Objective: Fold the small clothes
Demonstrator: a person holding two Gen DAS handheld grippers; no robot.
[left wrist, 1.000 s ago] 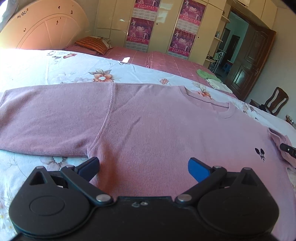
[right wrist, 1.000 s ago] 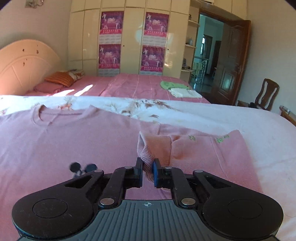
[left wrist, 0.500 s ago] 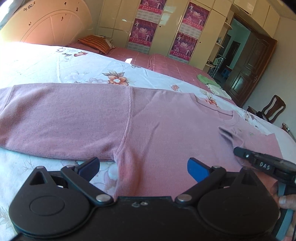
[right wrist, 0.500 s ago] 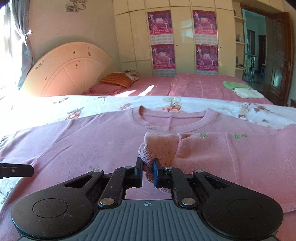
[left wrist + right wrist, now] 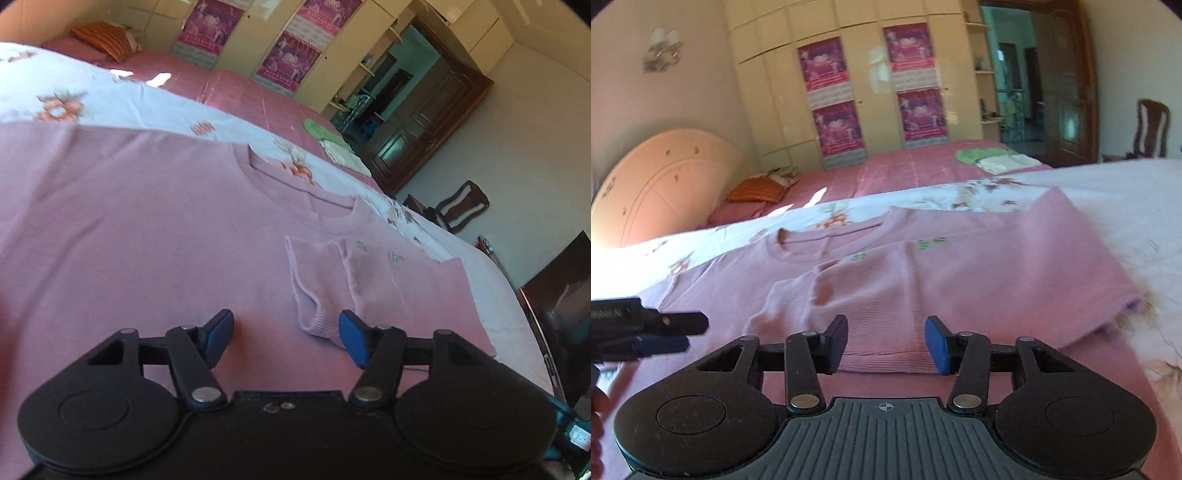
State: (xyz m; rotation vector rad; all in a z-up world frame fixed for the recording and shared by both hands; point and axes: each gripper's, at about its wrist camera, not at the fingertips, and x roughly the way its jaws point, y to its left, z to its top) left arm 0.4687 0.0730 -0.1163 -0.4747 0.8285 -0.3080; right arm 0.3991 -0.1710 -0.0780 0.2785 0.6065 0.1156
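Observation:
A pink sweater (image 5: 147,229) lies flat on the floral bedsheet (image 5: 110,107), neckline away from me. Its right sleeve (image 5: 886,295) is folded across the chest, and the ribbed cuff (image 5: 319,325) rests on the body. My right gripper (image 5: 886,343) hovers just over that cuff; its jaws are opening and the pads do not touch the cloth. My left gripper (image 5: 287,338) hangs low over the chest with its jaws closing. The cuff lies beside its right pad, not pinched. In the right wrist view the left gripper (image 5: 696,334) comes in from the left edge.
Behind lies a second bed with a pink cover (image 5: 905,166), an orange pillow (image 5: 757,192) and folded green and white clothes (image 5: 993,157). Beyond it are a wardrobe with posters (image 5: 831,103) and a wooden door (image 5: 417,140). To the right are a chair (image 5: 461,206) and a dark screen (image 5: 561,295).
The right gripper has let go of the sleeve cuff and opened; the sleeve now lies across the chest. The left gripper swung right to the cuff, and its jaws narrowed.

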